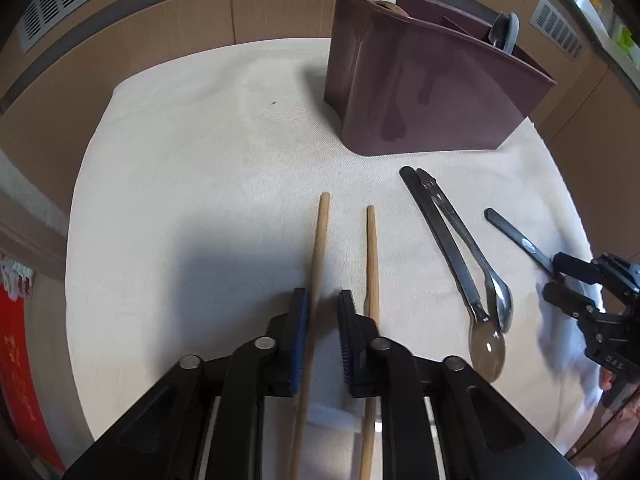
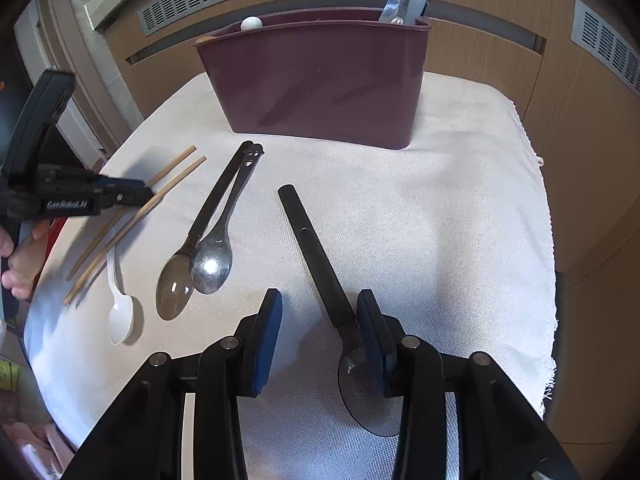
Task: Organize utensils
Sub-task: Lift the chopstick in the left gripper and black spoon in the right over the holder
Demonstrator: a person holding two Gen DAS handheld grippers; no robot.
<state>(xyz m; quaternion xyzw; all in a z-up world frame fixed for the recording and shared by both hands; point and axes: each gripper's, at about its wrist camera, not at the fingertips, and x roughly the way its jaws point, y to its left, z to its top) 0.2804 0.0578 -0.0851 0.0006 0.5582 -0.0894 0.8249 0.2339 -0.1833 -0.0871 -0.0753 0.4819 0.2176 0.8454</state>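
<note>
My left gripper (image 1: pixel 322 292) points down at the white cloth (image 1: pixel 200 180). One wooden chopstick (image 1: pixel 320 248) runs between its jaws, against the left pad, with a slit on the right side. The second chopstick (image 1: pixel 372 256) lies just outside the right finger. My right gripper (image 2: pixel 320 292) is open around a black-handled spoon (image 2: pixel 312 248), whose handle lies beside the right pad and whose bowl is under that finger. A clear-bowled spoon (image 2: pixel 176 284) and a steel spoon (image 2: pixel 212 264) lie side by side in the middle. A white spoon (image 2: pixel 120 312) lies partly under the chopsticks.
A maroon utensil holder (image 2: pixel 320 80) stands at the back of the cloth, with a white knob (image 2: pixel 251 23) and several utensils (image 2: pixel 404 4) sticking out. Wooden panels with vents rise behind it. The cloth's frayed edge (image 2: pixel 552 320) is on the right. A person's hand (image 2: pixel 20 256) holds the left gripper.
</note>
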